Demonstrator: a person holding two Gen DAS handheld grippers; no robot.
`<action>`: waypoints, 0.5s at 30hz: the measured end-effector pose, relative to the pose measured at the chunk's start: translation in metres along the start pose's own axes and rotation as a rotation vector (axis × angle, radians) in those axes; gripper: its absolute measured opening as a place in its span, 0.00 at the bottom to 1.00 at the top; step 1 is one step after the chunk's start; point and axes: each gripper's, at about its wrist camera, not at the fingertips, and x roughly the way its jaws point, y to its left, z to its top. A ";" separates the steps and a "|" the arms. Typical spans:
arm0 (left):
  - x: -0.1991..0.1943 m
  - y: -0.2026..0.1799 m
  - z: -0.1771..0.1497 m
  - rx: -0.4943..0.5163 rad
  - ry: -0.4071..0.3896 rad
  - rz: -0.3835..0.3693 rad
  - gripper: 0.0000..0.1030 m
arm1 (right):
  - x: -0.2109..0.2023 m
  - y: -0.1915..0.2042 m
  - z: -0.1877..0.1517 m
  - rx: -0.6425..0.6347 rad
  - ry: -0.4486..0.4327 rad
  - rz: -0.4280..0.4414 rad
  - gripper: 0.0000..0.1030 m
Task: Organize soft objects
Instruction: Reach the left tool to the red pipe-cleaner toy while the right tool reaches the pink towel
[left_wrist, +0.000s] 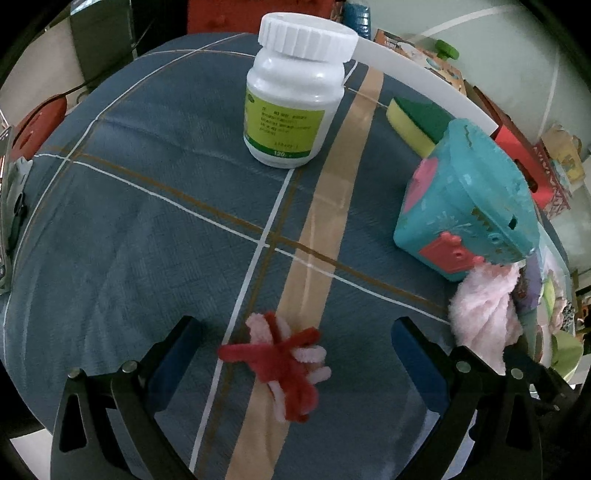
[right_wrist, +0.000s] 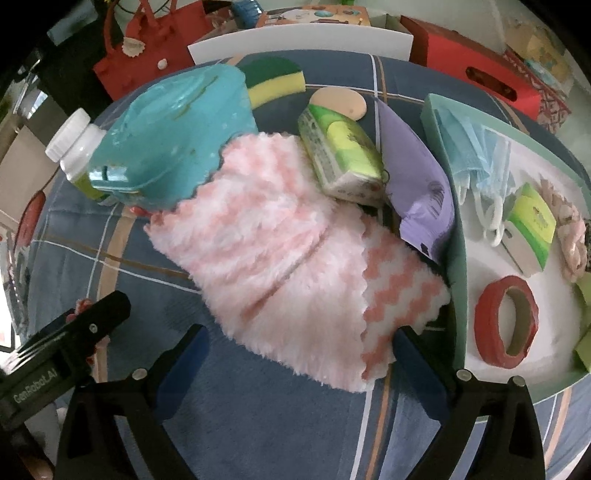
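A bundle of red and pink pipe cleaners (left_wrist: 284, 362) lies on the blue checked tablecloth (left_wrist: 147, 221). It sits between the spread fingers of my left gripper (left_wrist: 294, 322), which is open and not touching it. A fluffy pink cloth (right_wrist: 288, 258) with a zigzag pattern is spread on the table. Its near edge reaches between the fingers of my right gripper (right_wrist: 301, 330), also open. The same pink cloth (left_wrist: 484, 317) shows at the right of the left wrist view, partly under a teal toy box (left_wrist: 469, 206).
A white bottle (left_wrist: 291, 96) and a green-yellow sponge (left_wrist: 417, 122) stand further back. A teal-rimmed tray (right_wrist: 456, 258) on the right holds face masks (right_wrist: 476, 155), a tissue pack (right_wrist: 532, 225) and red tape (right_wrist: 506, 321). Another tissue pack (right_wrist: 340, 155) and a purple pouch (right_wrist: 417, 184) lie beside it.
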 end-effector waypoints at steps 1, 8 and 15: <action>0.001 0.000 -0.001 0.003 0.001 0.004 1.00 | 0.002 0.003 0.000 -0.005 0.000 -0.005 0.98; 0.013 -0.010 0.003 0.035 0.017 0.030 1.00 | 0.014 0.018 -0.001 -0.041 -0.014 -0.053 0.90; 0.018 -0.019 0.004 0.057 0.027 0.044 1.00 | 0.019 0.010 0.002 -0.008 -0.041 -0.034 0.79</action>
